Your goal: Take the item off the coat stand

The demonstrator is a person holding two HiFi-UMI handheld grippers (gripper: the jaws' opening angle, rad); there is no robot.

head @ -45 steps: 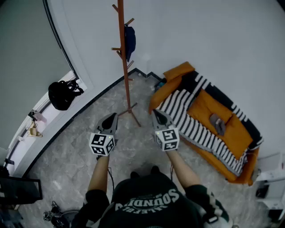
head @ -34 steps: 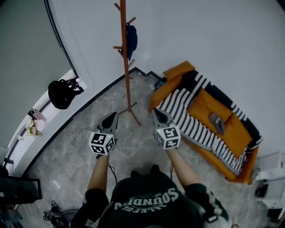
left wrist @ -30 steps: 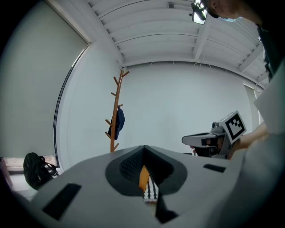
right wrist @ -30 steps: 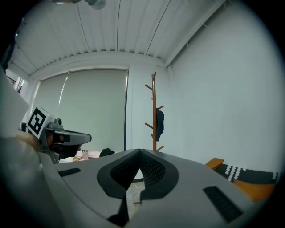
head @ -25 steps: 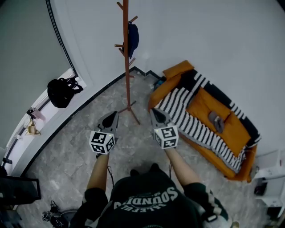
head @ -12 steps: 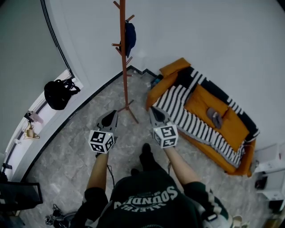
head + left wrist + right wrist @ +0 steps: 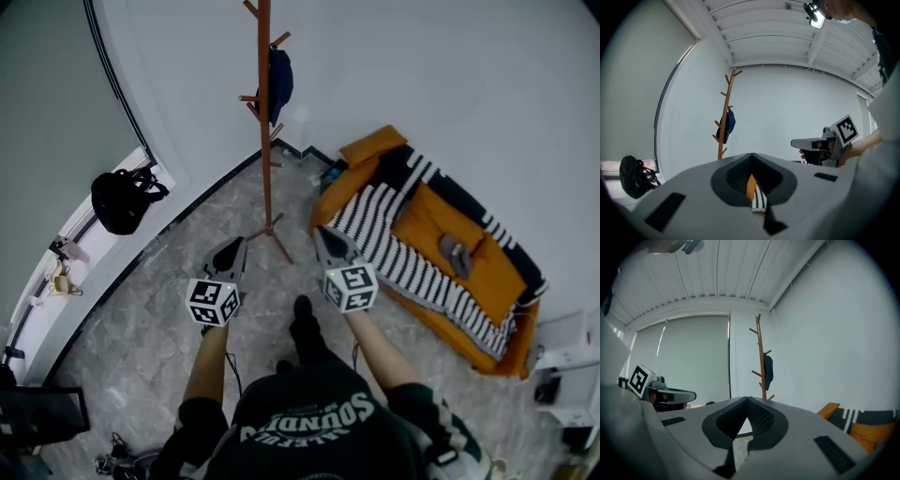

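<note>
A tall wooden coat stand [image 7: 265, 122] rises in the room's corner, also visible as the coat stand [image 7: 724, 121] and the coat stand [image 7: 761, 359] in the two gripper views. A dark blue item [image 7: 278, 82] hangs from one of its upper pegs; the same blue item [image 7: 728, 124] shows in the left gripper view and the blue item [image 7: 768, 370] in the right gripper view. My left gripper [image 7: 232, 253] and right gripper [image 7: 328, 240] are held side by side, well short of the stand. Both are shut with nothing between their jaws.
An orange sofa with a black-and-white striped cover [image 7: 431, 253] stands along the right wall. A black backpack [image 7: 120, 199] sits on the window ledge at left. The person's foot [image 7: 302, 323] steps forward on the grey marble floor [image 7: 141, 328].
The person has stepped forward: a foot now shows between the arms, and the room has shifted slightly in view. Both grippers keep the same pose.
</note>
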